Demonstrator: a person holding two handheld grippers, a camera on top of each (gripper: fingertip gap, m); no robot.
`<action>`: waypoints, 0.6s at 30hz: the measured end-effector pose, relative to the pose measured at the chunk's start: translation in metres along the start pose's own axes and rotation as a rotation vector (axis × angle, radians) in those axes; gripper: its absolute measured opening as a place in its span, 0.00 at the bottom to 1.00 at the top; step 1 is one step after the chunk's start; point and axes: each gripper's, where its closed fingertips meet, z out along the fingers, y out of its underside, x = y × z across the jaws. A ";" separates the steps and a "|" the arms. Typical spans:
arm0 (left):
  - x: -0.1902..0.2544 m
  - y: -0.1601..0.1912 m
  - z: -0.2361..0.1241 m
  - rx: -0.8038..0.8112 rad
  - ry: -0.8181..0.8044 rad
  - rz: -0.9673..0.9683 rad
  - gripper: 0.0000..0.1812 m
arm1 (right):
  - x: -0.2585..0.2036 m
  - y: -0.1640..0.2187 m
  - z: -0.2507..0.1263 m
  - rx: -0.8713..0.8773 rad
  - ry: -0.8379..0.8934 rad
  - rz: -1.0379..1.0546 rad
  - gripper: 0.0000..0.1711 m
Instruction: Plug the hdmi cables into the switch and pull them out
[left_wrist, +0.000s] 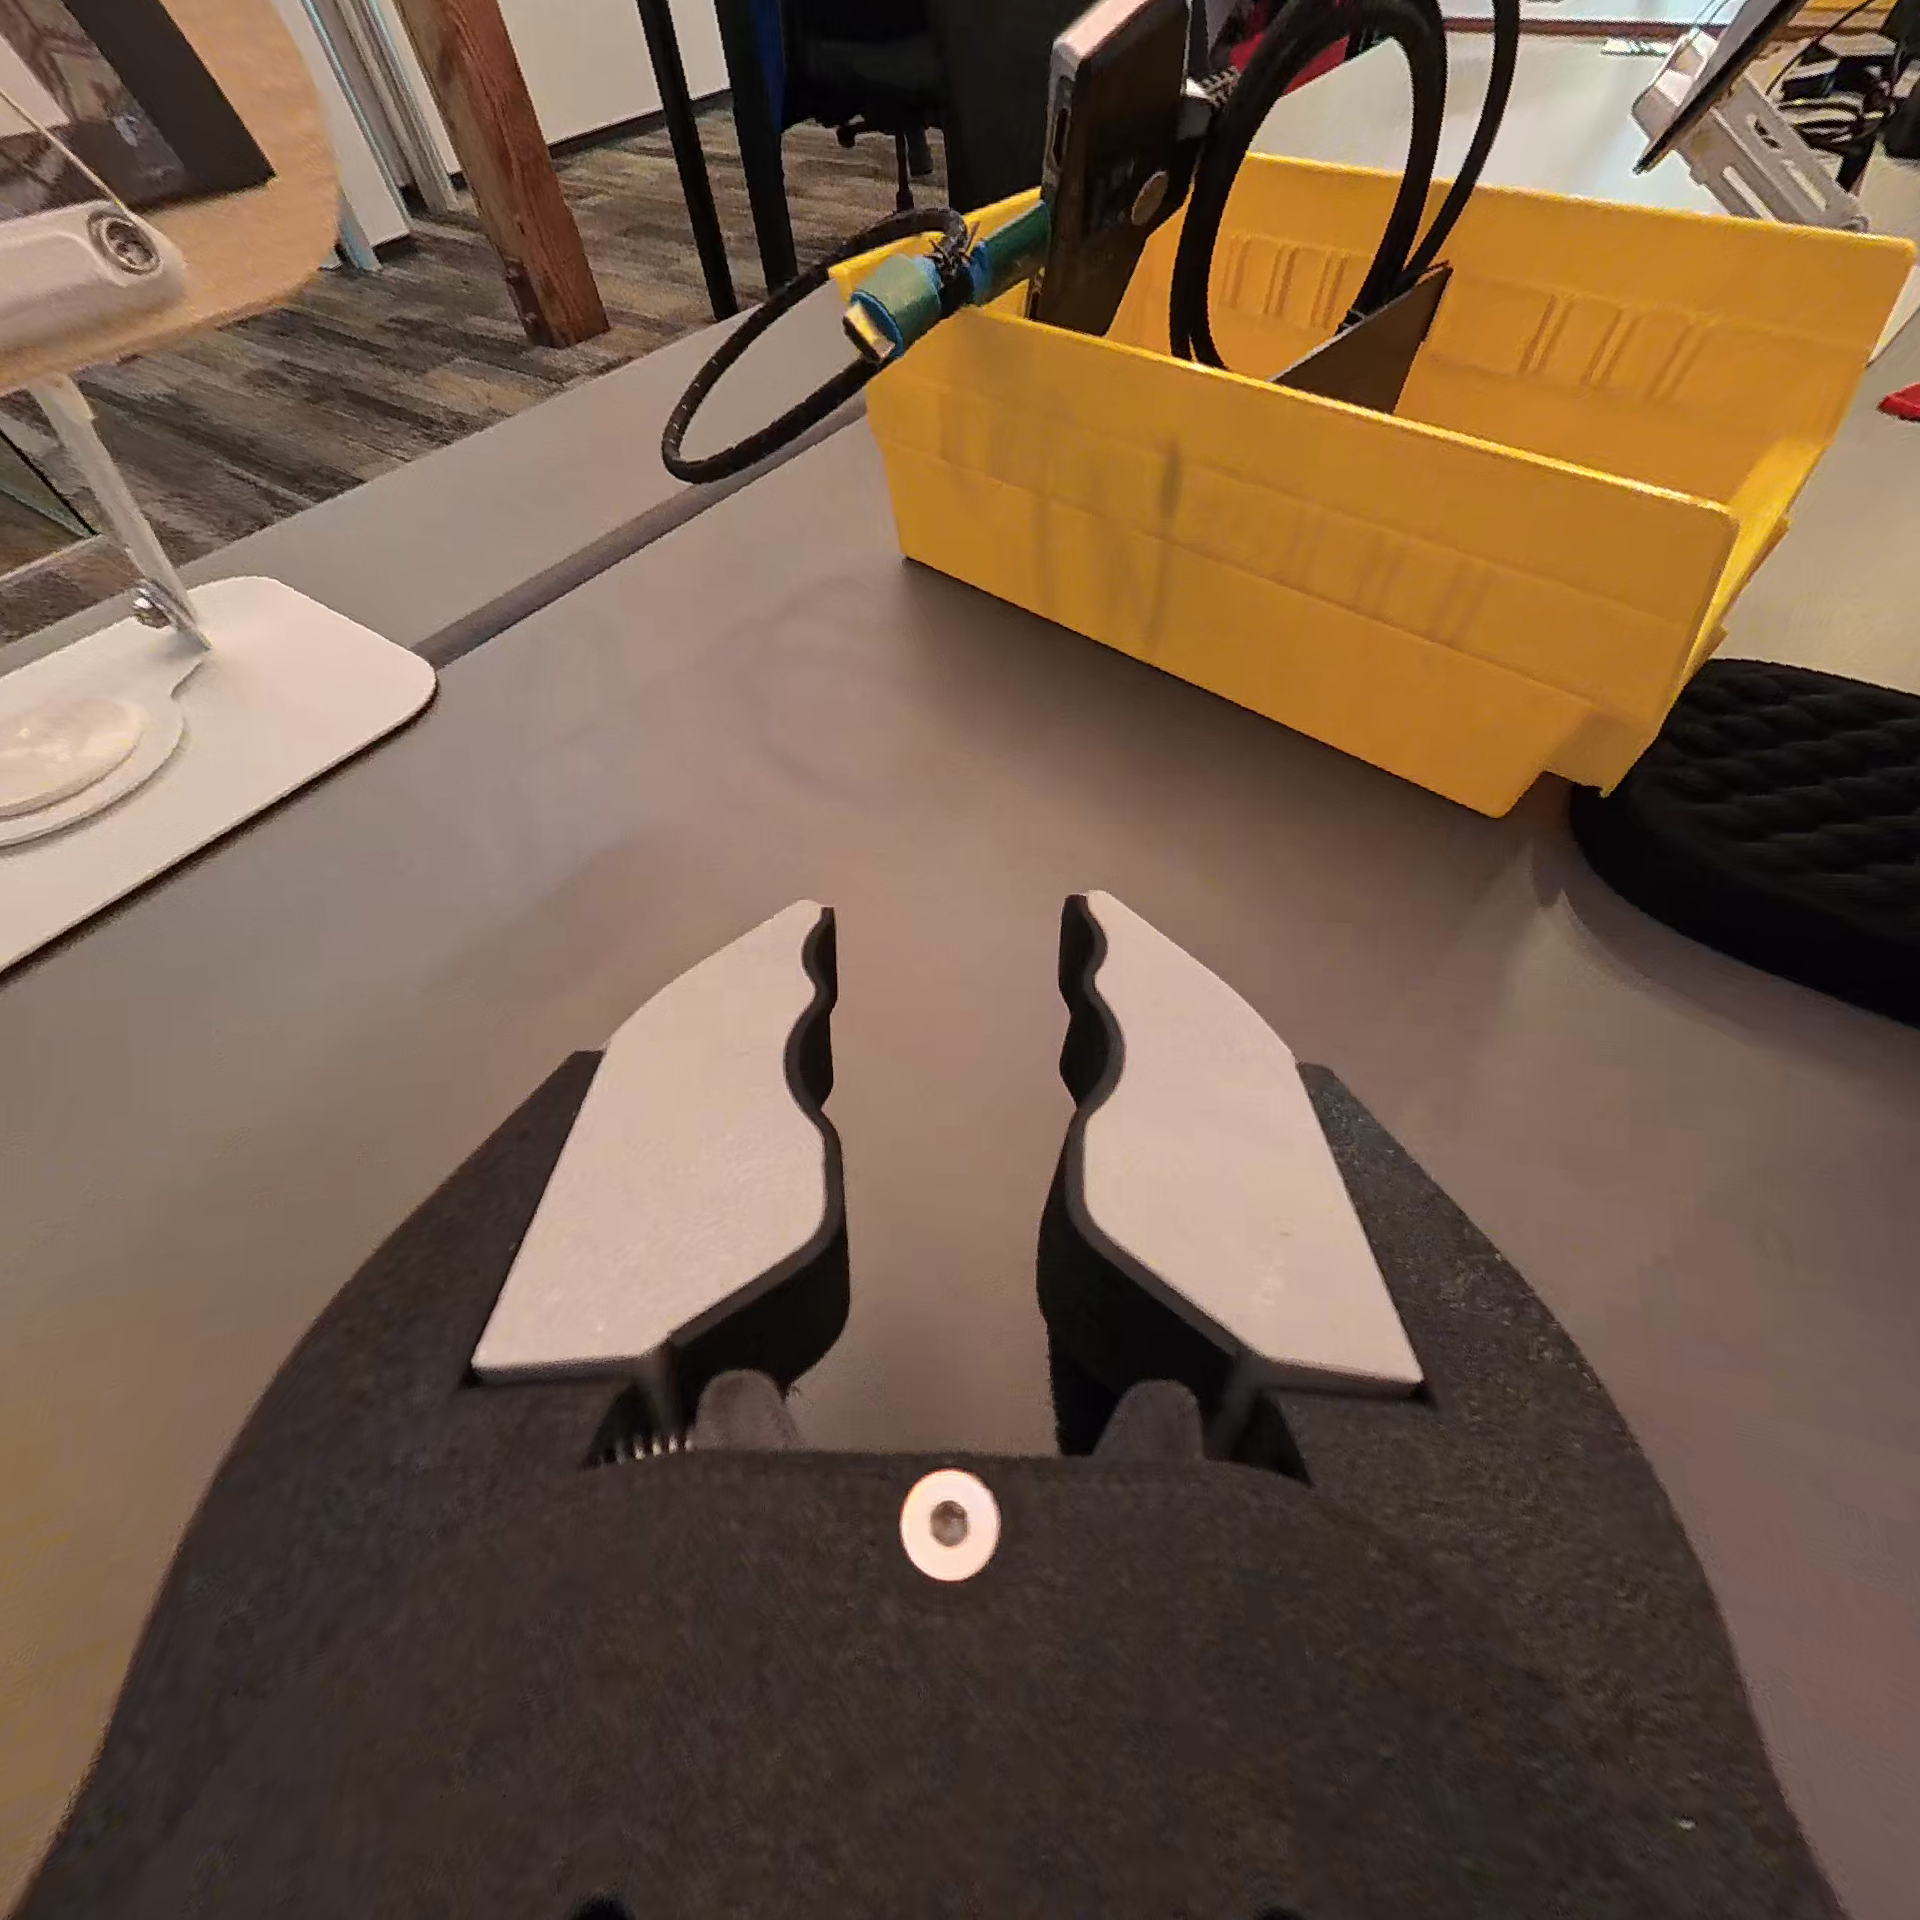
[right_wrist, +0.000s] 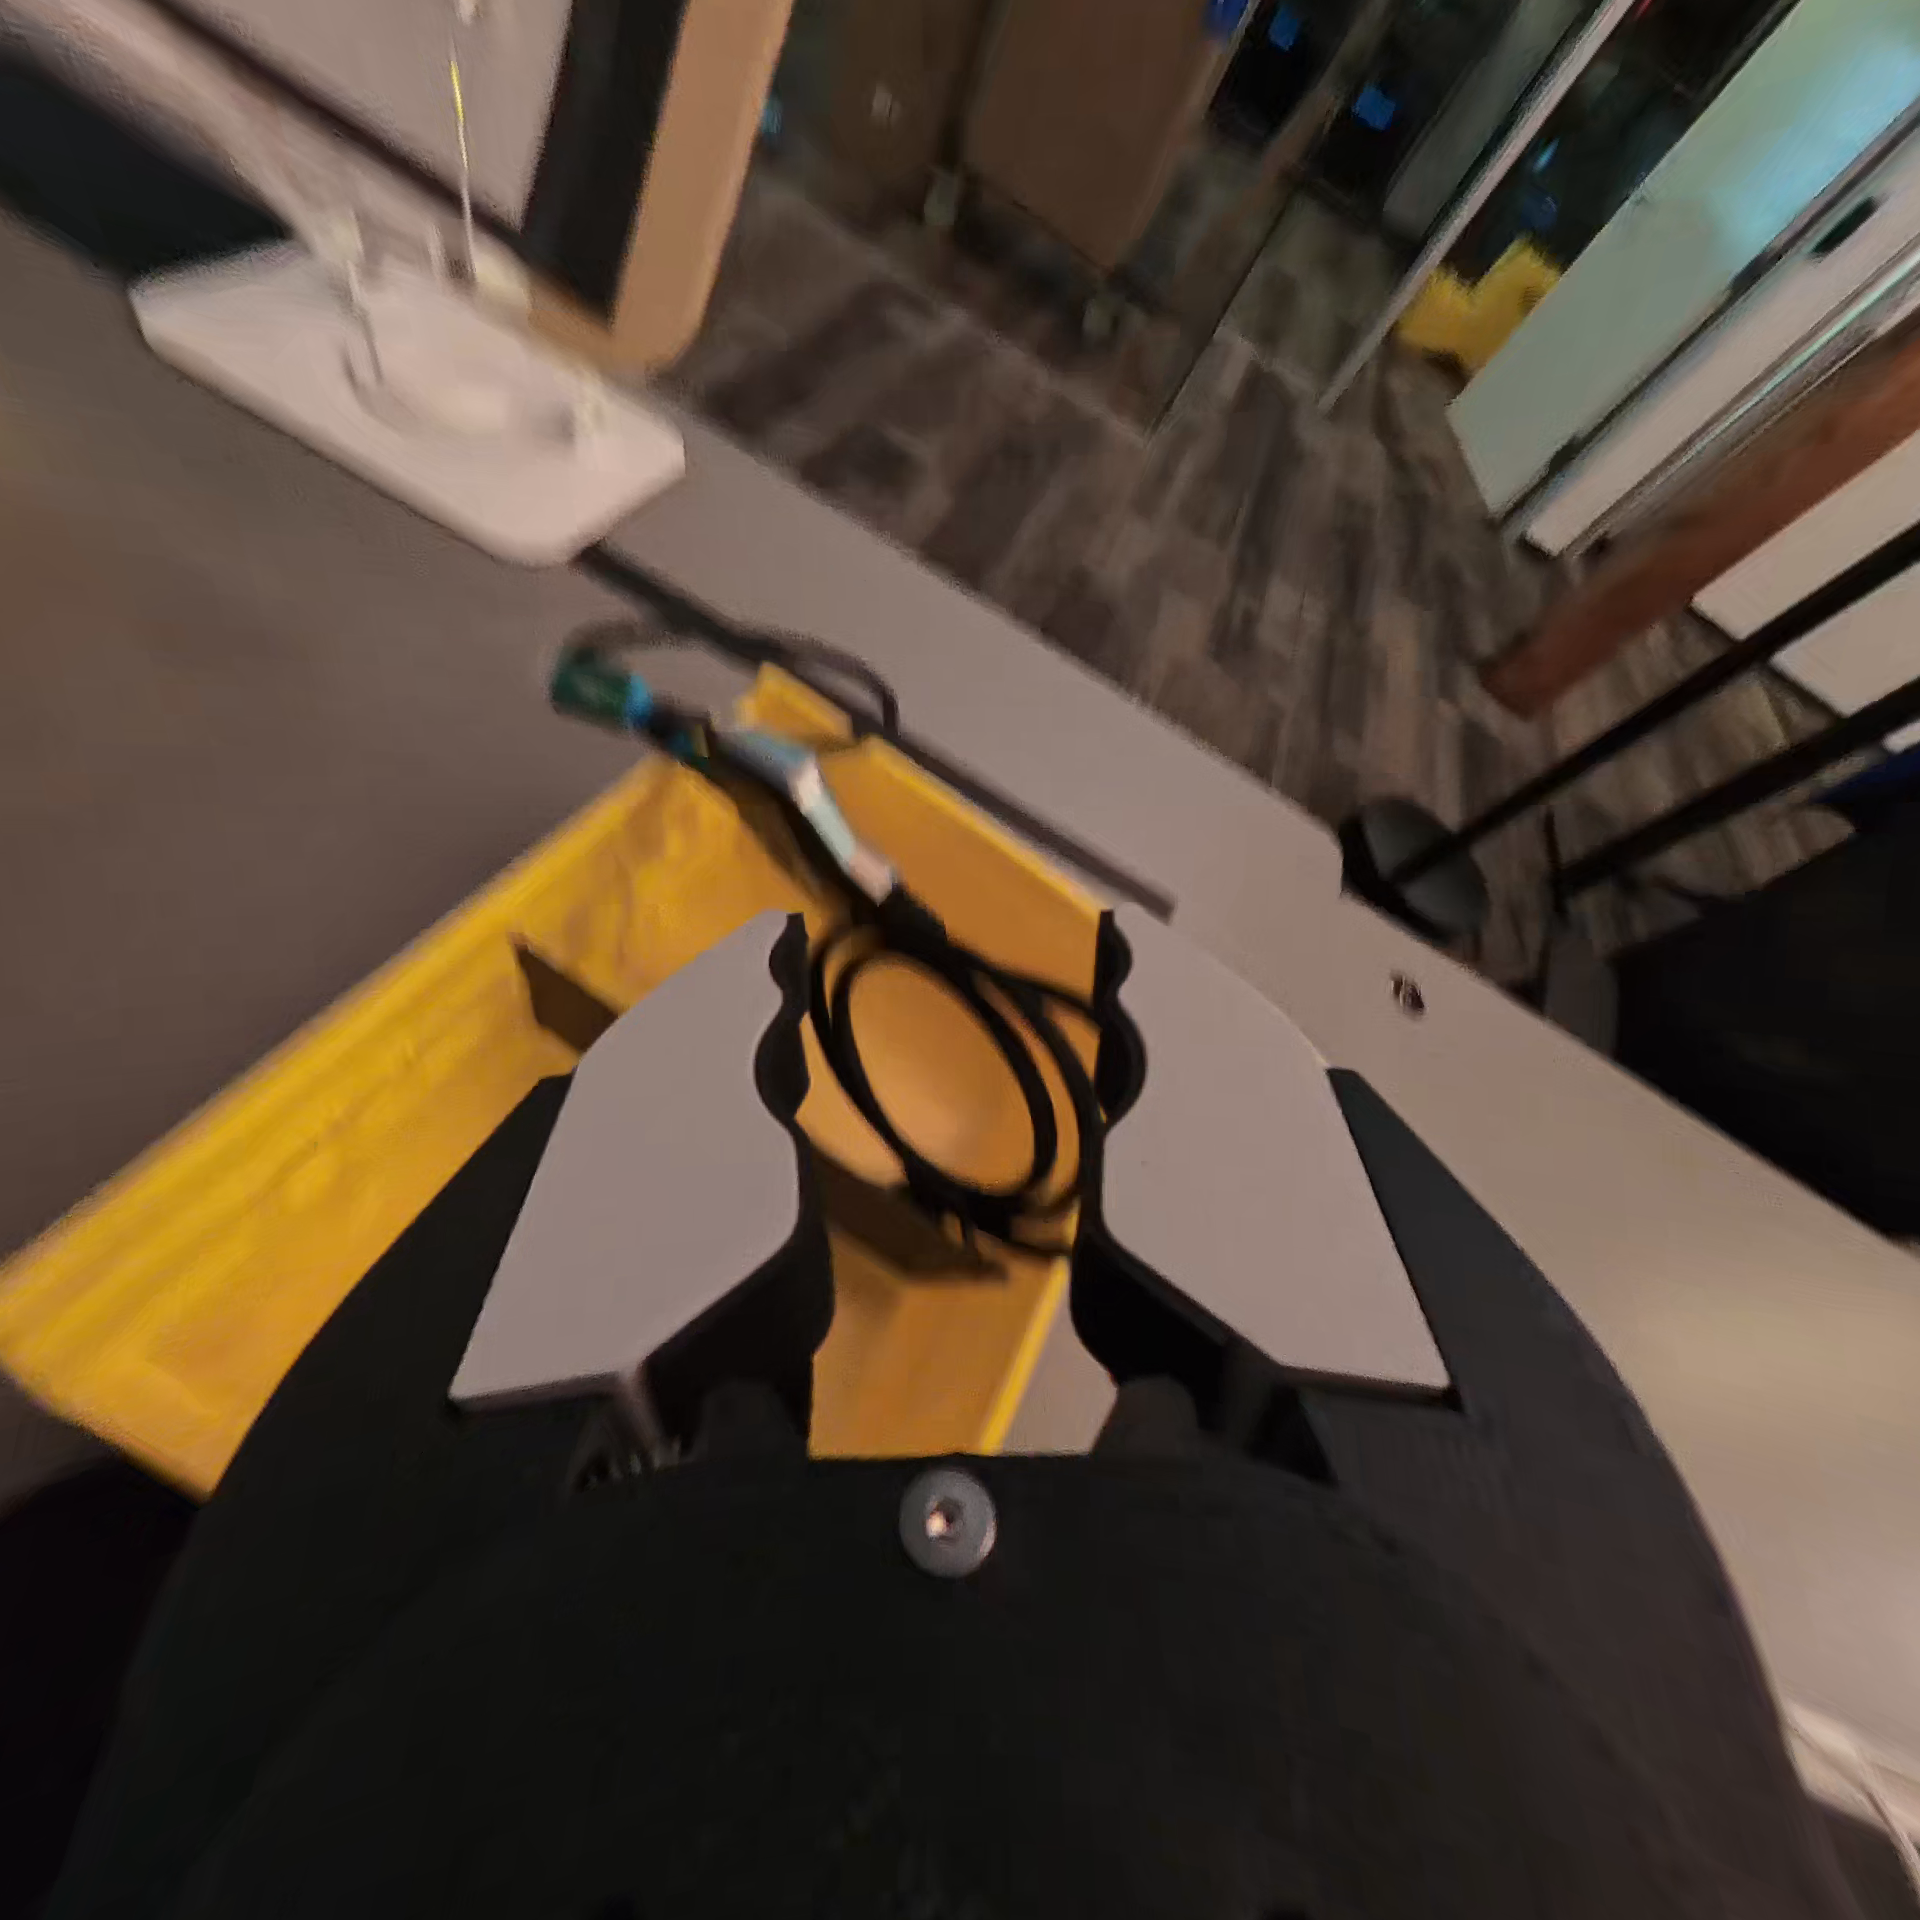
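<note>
I found my left gripper low over the grey table, its fingers spread and holding nothing, well short of the yellow bin at the far right. My right gripper hung above the same bin, fingers likewise parted and empty, over a coiled black cable lying inside.

The switch stood on end in the bin's far left corner. A green-wrapped plug jutted leftward over the bin's wall, its braided cable looping down to the table.

In my judgement the step in hand was the first reach. To do it well, I would steady the switch with one gripper before the other takes a plug, gripping the plug by its body, not the cord, square to the socket.

The right view was badly smeared, so I could not make out the plug ends there. The switch's sockets were barely visible, and its top was cut off in the left view.
</note>
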 end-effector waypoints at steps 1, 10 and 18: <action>-0.001 0.001 0.000 -0.003 -0.001 -0.005 0.22 | 0.006 0.032 -0.004 -0.144 0.001 0.011 0.32; 0.001 0.003 0.004 -0.022 0.005 -0.014 0.23 | 0.019 0.169 -0.003 -0.563 -0.187 0.639 0.18; 0.002 0.001 0.003 -0.017 0.004 -0.002 0.22 | 0.006 0.173 0.020 -0.633 -0.248 0.764 0.04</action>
